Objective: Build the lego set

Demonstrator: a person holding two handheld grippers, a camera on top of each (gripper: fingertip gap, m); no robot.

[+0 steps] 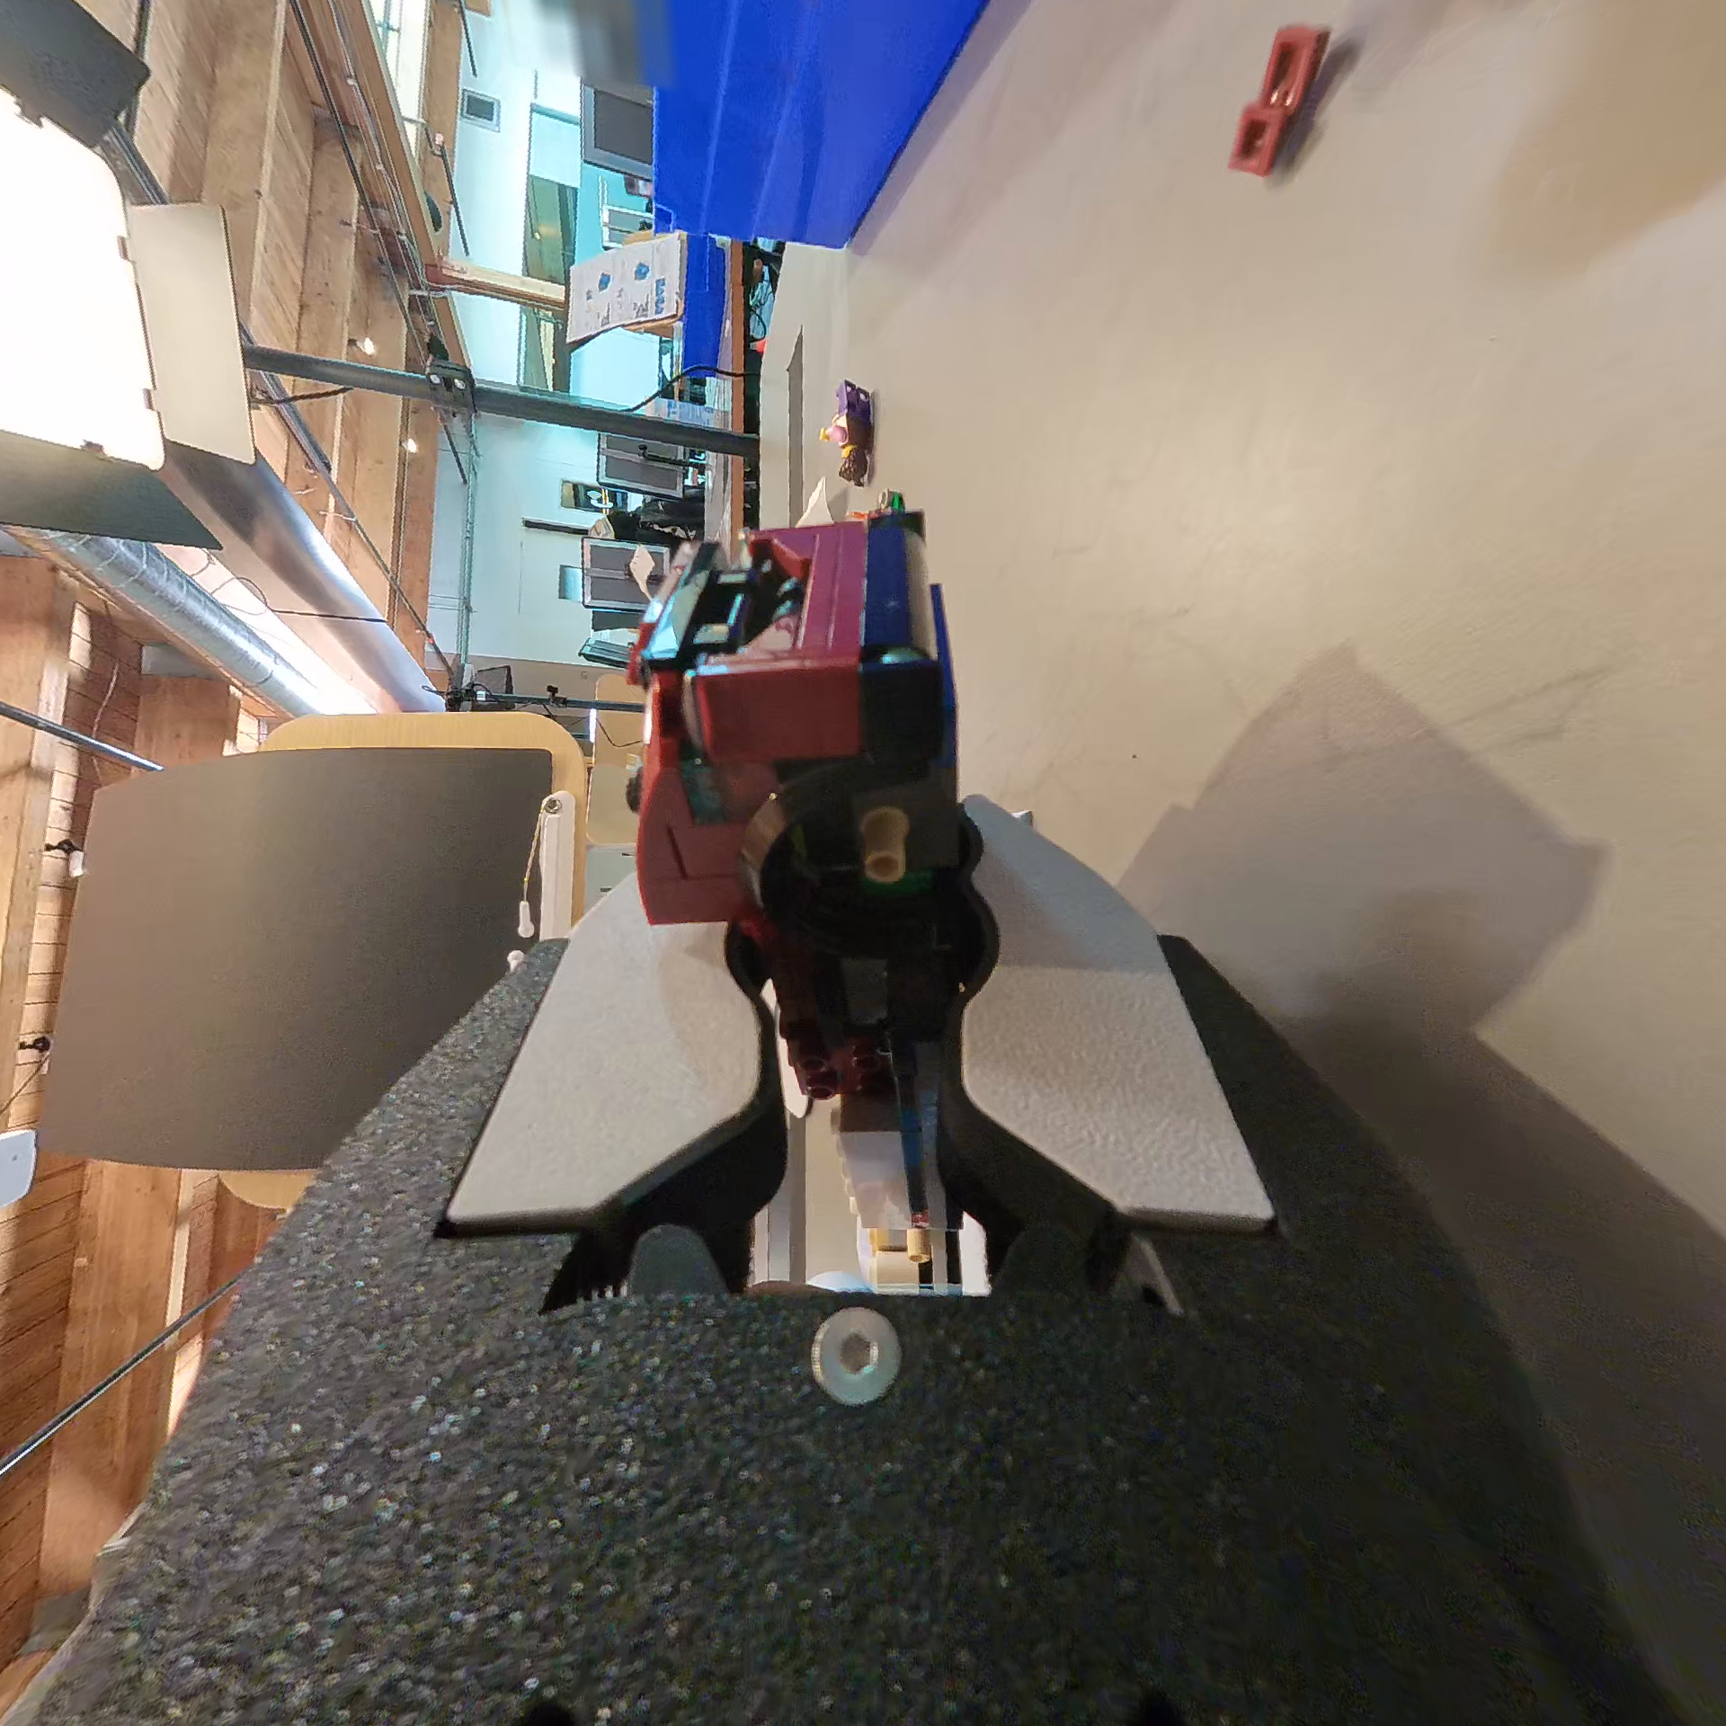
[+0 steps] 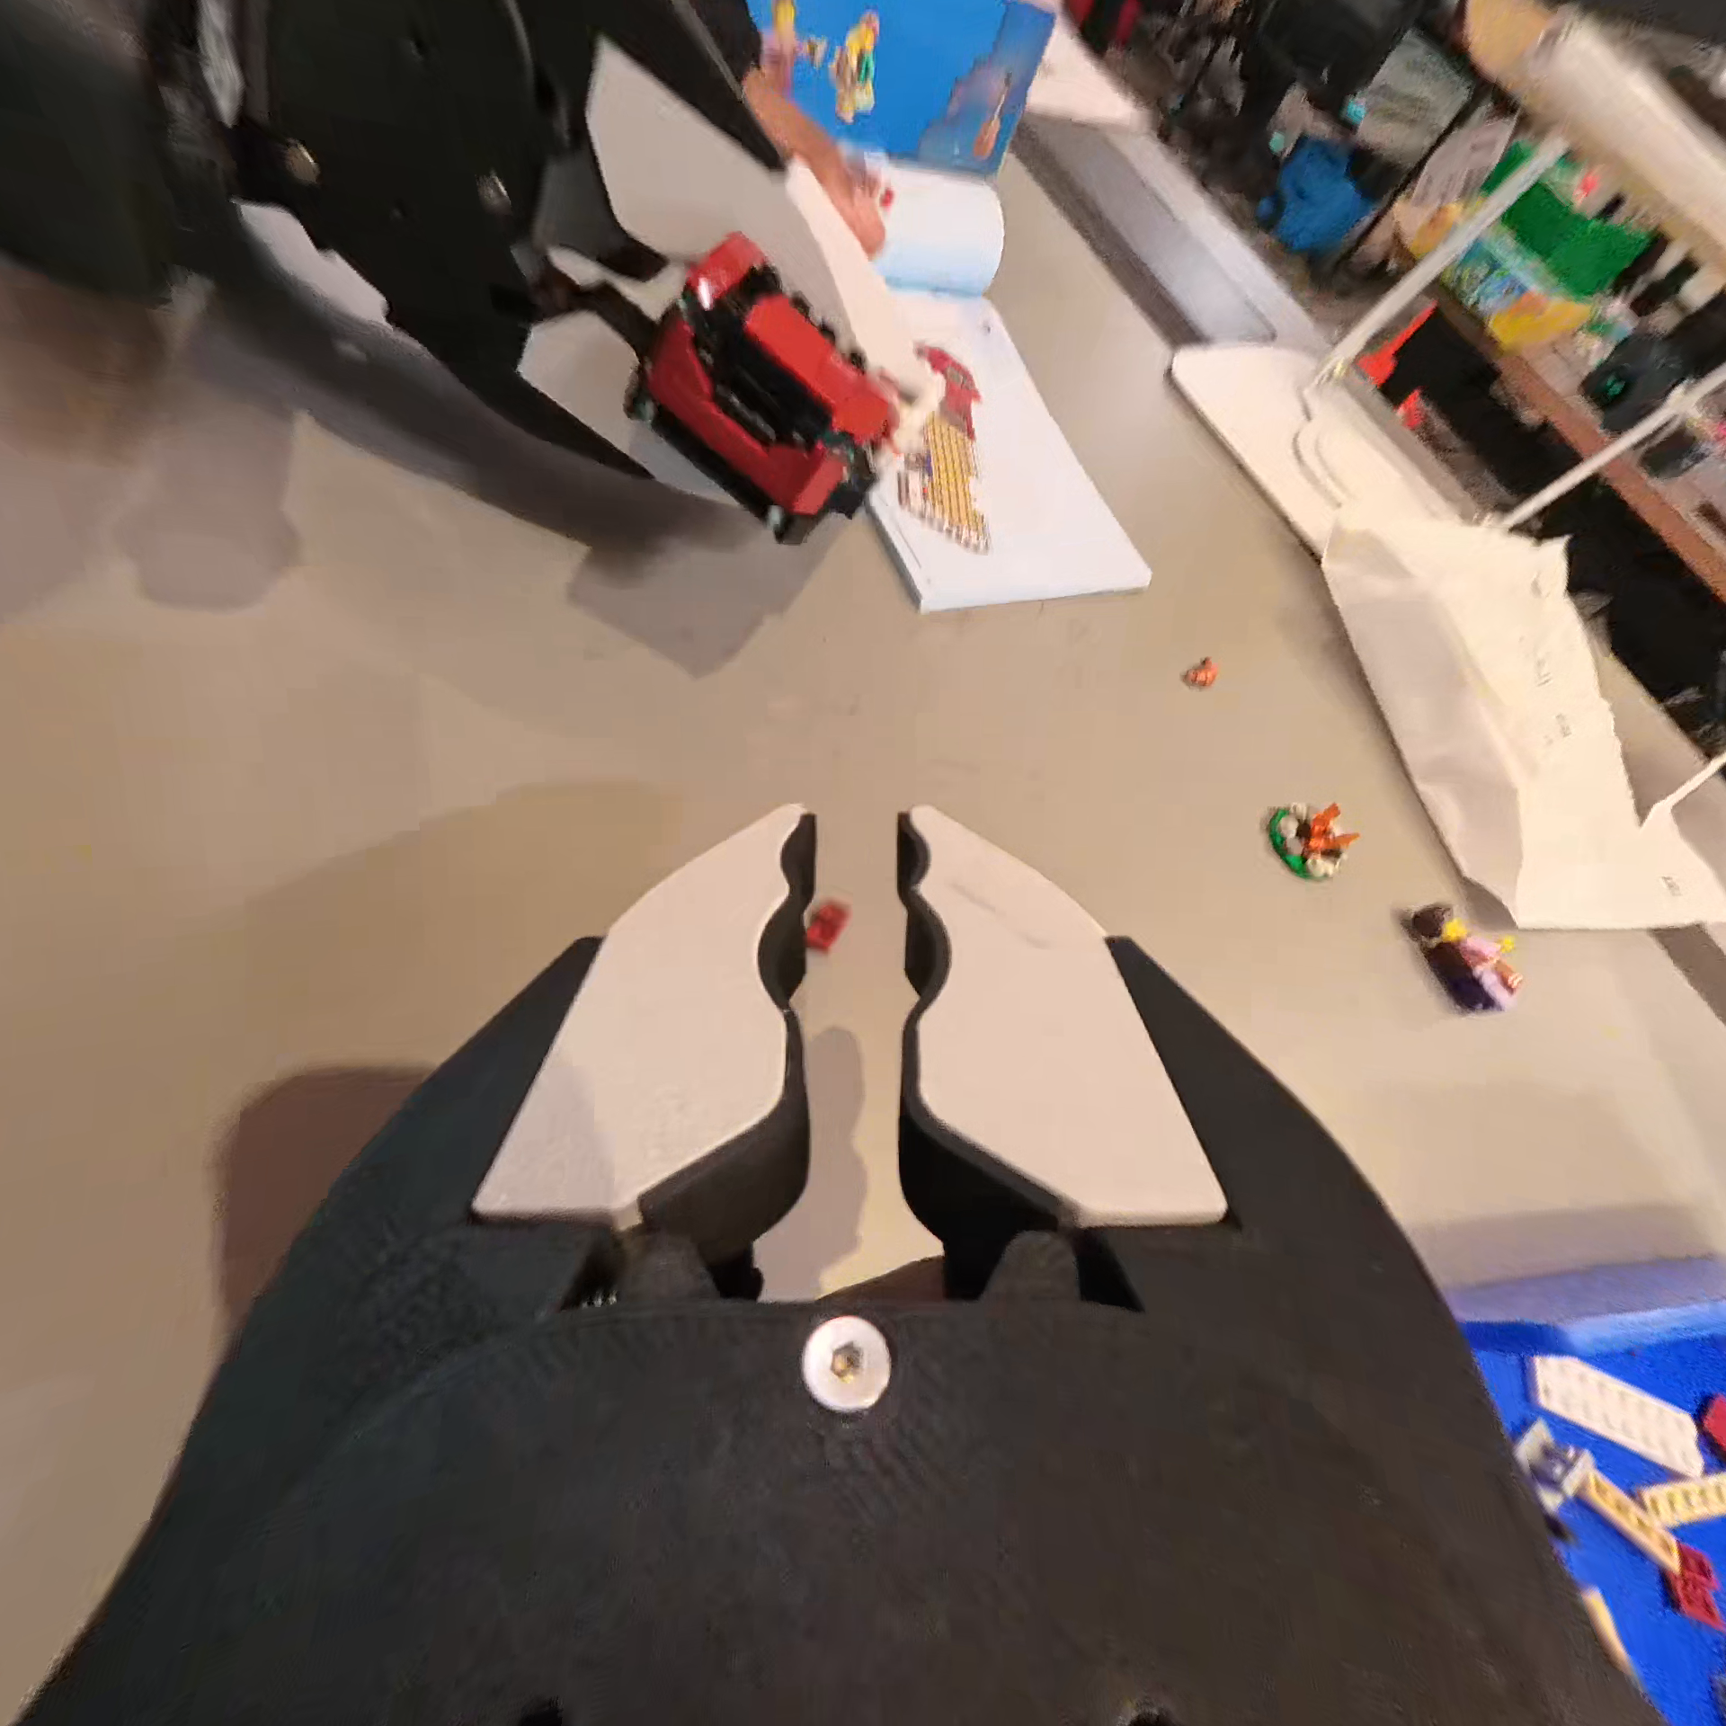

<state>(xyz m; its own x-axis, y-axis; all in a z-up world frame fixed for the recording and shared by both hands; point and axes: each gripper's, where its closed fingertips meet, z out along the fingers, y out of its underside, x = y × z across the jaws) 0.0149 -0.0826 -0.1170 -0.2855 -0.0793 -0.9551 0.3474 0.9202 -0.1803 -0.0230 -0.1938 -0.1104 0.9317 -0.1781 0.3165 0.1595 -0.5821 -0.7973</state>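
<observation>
My left gripper (image 1: pixel 841 869) is shut on a brick-built vehicle (image 1: pixel 785 710) in dark red, blue and black, and holds it off the table (image 1: pixel 1308 467). The right wrist view shows the same vehicle (image 2: pixel 766 392) between the left gripper's white fingers (image 2: pixel 682 168), above the table. My right gripper (image 2: pixel 855 822) is open and empty, just above the table. A small red brick (image 2: pixel 827 925) lies on the table under the gap, close to the left pad; neither pad presses on it. A red brick (image 1: pixel 1275 98) lies far off in the left wrist view.
An open instruction booklet (image 2: pixel 1009 504) lies beyond the vehicle. A purple minifigure (image 2: pixel 1466 962), a green and orange piece (image 2: pixel 1308 841) and a tiny orange piece (image 2: pixel 1200 672) lie to the right. A white paper bag (image 2: pixel 1513 728) and a blue tray (image 2: pixel 1532 1345) of loose bricks are further right.
</observation>
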